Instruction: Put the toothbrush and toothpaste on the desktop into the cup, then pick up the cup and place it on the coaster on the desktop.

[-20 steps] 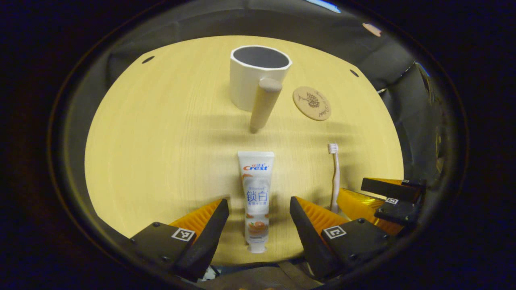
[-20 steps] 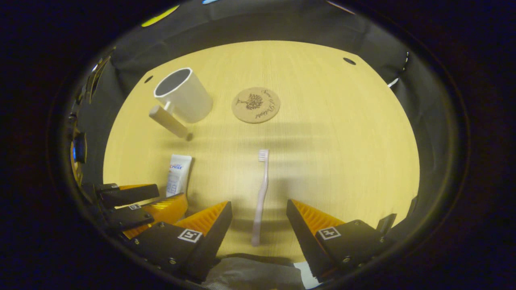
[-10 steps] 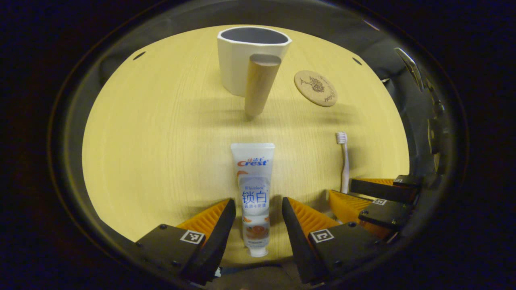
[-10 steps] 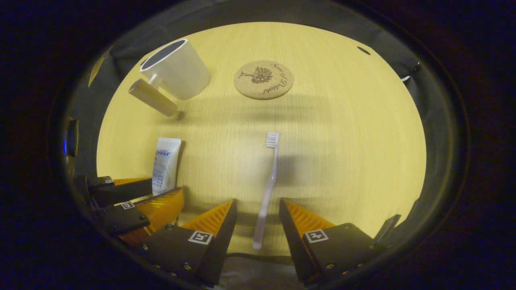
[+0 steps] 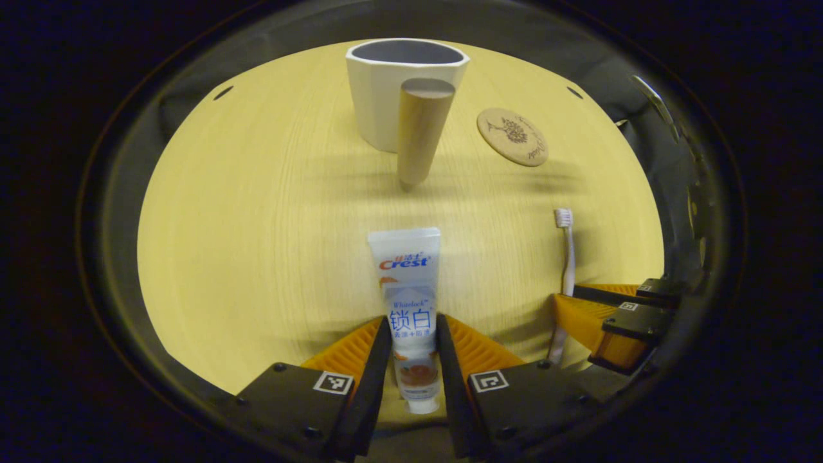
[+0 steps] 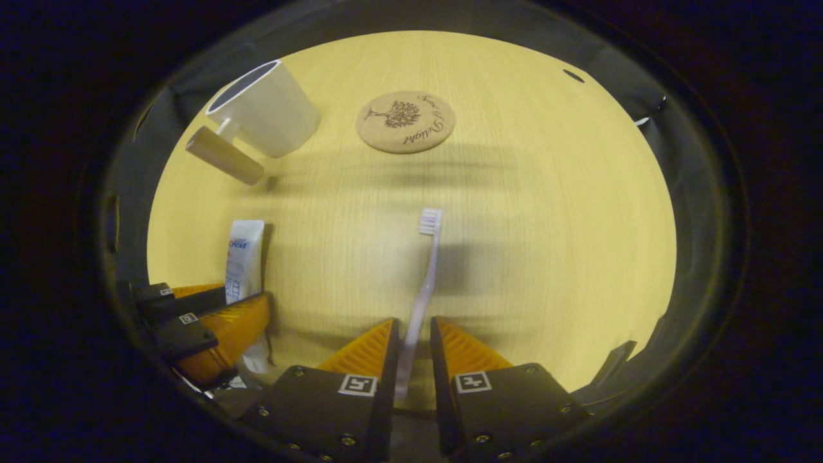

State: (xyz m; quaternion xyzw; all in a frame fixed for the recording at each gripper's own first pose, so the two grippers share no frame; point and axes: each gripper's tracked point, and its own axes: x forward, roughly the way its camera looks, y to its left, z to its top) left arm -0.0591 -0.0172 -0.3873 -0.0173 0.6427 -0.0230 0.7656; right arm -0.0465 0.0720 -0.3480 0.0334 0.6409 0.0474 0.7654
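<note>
Narrowing since before: both claws (image 5: pixel 414 360) (image 6: pixel 411 360)

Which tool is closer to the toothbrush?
Right. The right tool has its fingers closed on the toothbrush handle. The left tool is off to the side, closed on the toothpaste.
</note>
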